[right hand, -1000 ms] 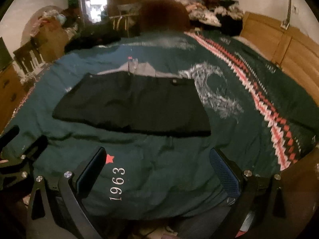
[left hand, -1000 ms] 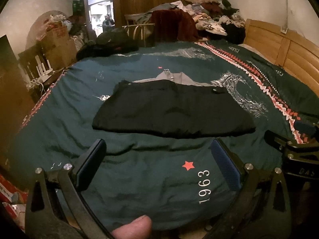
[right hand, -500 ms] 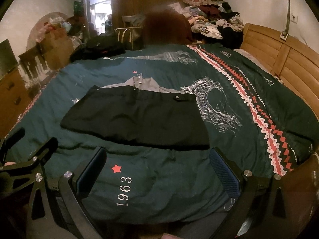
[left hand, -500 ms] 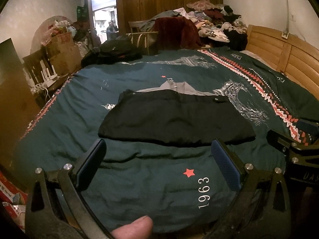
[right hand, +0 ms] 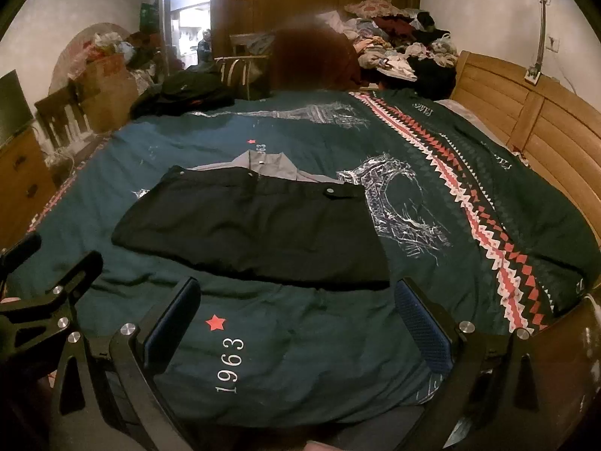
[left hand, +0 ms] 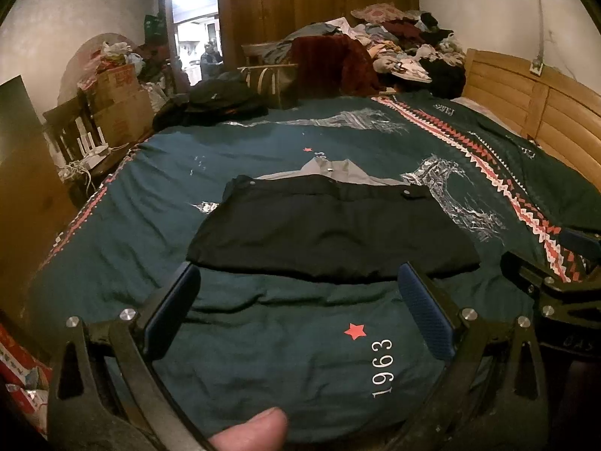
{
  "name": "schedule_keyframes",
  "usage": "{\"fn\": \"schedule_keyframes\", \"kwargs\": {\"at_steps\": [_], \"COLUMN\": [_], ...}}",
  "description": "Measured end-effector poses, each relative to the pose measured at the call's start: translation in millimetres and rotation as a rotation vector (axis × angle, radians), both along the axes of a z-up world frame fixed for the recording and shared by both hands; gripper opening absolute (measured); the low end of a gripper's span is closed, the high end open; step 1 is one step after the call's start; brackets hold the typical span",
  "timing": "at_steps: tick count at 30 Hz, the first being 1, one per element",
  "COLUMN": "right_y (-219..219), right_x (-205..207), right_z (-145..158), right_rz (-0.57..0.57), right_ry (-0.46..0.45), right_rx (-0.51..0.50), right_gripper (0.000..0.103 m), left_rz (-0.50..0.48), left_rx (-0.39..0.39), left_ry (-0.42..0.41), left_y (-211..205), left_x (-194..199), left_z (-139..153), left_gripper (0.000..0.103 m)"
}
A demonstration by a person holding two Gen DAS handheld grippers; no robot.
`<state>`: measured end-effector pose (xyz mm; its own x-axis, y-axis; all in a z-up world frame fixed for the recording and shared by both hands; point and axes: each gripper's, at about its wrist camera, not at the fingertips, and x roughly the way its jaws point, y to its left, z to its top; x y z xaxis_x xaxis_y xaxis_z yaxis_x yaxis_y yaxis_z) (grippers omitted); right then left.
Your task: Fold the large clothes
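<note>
A black garment (left hand: 330, 233) (right hand: 248, 229) lies folded flat as a wide rectangle in the middle of the bed, with its grey collar and lining (left hand: 338, 171) (right hand: 263, 163) showing along the far edge. My left gripper (left hand: 300, 300) is open, its fingers spread wide just short of the garment's near edge, holding nothing. My right gripper (right hand: 296, 304) is open too, hovering over the quilt near the garment's near right corner. Each gripper shows at the edge of the other's view.
The bed is covered by a dark teal quilt (left hand: 263, 357) (right hand: 469, 143) printed with "1963", red stars and a red zigzag band. A wooden headboard (left hand: 526, 90) runs along the right. Heaped clothes (left hand: 394, 41), a chair and boxes (left hand: 116, 101) crowd the far side.
Both grippers have tilted up and drawn back a little, so the room beyond the bed shows more. The garment lies where it was. Both grippers stay open.
</note>
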<state>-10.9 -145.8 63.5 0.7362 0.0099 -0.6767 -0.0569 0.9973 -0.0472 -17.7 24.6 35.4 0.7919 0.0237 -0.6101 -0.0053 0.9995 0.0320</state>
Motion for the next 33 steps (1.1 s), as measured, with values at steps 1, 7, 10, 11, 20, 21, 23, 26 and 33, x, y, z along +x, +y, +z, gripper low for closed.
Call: {"fn": "schedule_keyframes", "kwargs": {"at_steps": [1, 7, 10, 11, 20, 21, 23, 26, 33], "right_y": [-1, -2, -2, -2, -3, -3, -7, -14, -35], "right_x": [0, -1, -1, -1, 4, 8, 18, 39, 78], "right_z": [0, -1, -3, -4, -11, -15, -33, -79, -189], "right_rz": [-0.001, -0.001, 0.001, 0.002, 0.005, 0.006, 0.011, 0.038, 0.035], "right_ry": [0.002, 0.009, 0.016, 0.016, 0.031, 0.038, 0.067, 0.144, 0.271], "right_rx": [0.002, 0.003, 0.005, 0.003, 0.008, 0.009, 0.024, 0.054, -0.001], "right_gripper": [0.103, 0.103, 0.103, 0.103, 0.103, 0.103, 0.103, 0.103, 0.103], "left_rz": [-0.002, -0.011, -0.011, -0.011, -0.010, -0.010, 0.018, 0.077, 0.268], "left_rx": [0.000, 0.001, -0.002, -0.002, -0.030, -0.044, -0.043, -0.016, -0.064], "left_ry": [0.003, 0.013, 0.018, 0.019, 0.049, 0.059, 0.080, 0.140, 0.291], "left_y": [0, -4, -3, -3, 6, 10, 22, 47, 111], "left_x": [0, -1, 0, 0, 14, 19, 33, 61, 104], "left_z": [0, -2, -2, -2, -18, -23, -45, -85, -161], "left_gripper": [0.103, 0.103, 0.103, 0.103, 0.103, 0.103, 0.103, 0.103, 0.103]}}
